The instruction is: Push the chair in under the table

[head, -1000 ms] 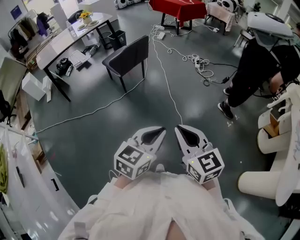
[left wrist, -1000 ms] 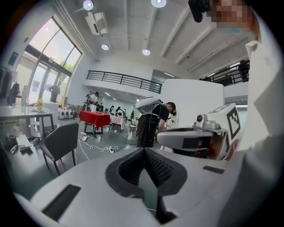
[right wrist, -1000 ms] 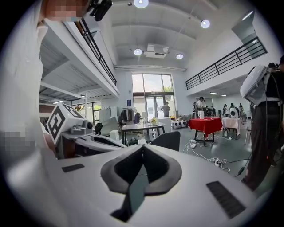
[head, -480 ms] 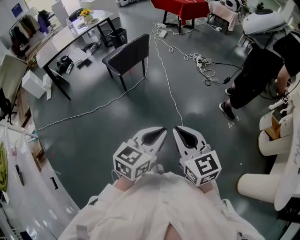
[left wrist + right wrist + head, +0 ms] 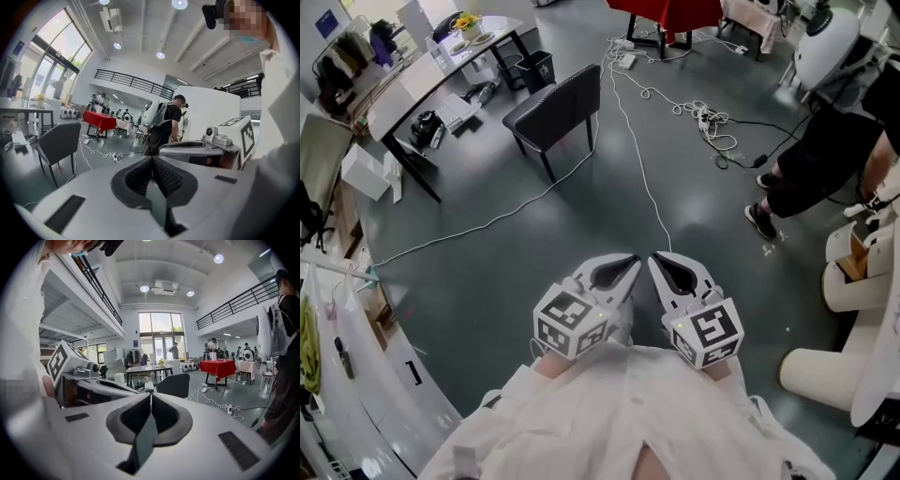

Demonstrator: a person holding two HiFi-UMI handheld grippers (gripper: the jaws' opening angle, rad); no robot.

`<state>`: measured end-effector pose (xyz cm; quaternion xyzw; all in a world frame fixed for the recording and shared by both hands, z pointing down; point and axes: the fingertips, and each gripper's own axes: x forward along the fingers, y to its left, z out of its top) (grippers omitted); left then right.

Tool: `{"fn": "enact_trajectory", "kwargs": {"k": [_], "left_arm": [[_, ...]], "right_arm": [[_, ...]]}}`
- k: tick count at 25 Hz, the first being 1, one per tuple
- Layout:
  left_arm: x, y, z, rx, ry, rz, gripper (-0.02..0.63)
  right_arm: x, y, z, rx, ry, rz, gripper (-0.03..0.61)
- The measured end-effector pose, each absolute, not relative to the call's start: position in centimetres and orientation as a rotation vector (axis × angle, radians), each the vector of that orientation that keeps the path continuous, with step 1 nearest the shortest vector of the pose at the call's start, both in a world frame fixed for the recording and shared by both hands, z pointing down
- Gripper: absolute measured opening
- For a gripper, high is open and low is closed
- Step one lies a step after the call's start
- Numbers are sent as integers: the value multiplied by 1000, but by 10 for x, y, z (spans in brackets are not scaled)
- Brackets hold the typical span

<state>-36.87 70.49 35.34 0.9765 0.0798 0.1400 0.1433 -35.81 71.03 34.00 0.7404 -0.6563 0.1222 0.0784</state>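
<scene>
A dark grey chair [image 5: 558,111] stands on the floor, pulled well away from the white table [image 5: 431,75] at the far left. The chair [image 5: 58,143] shows at the left of the left gripper view, and the chair [image 5: 177,384] sits mid-frame in the right gripper view with the table [image 5: 143,369] behind it. My left gripper [image 5: 630,265] and right gripper [image 5: 656,262] hover side by side close to my body, far from the chair. Both are shut with nothing between the jaws.
White cables [image 5: 642,178] run across the grey floor between me and the chair. A person in black [image 5: 825,159] stands at the right near white machines [image 5: 853,281]. A red-draped table [image 5: 670,11] is at the back. A bin [image 5: 534,70] and bags lie by the white table.
Both grippers have drifted slightly forward and down together. The chair has not moved. The person at the right has shifted a little.
</scene>
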Motion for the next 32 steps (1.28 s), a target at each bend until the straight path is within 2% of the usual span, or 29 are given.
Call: {"fn": "enact_trajectory", "kwargs": {"k": [18,32], "left_arm": [[-224,531,339,2826,314,377,15],[-160,477,354,2776,351,416,15]], "right_arm": [[-197,544,317,2289,-1909,277,32],[-136,492,340,2334,-1873,380,32]]}}
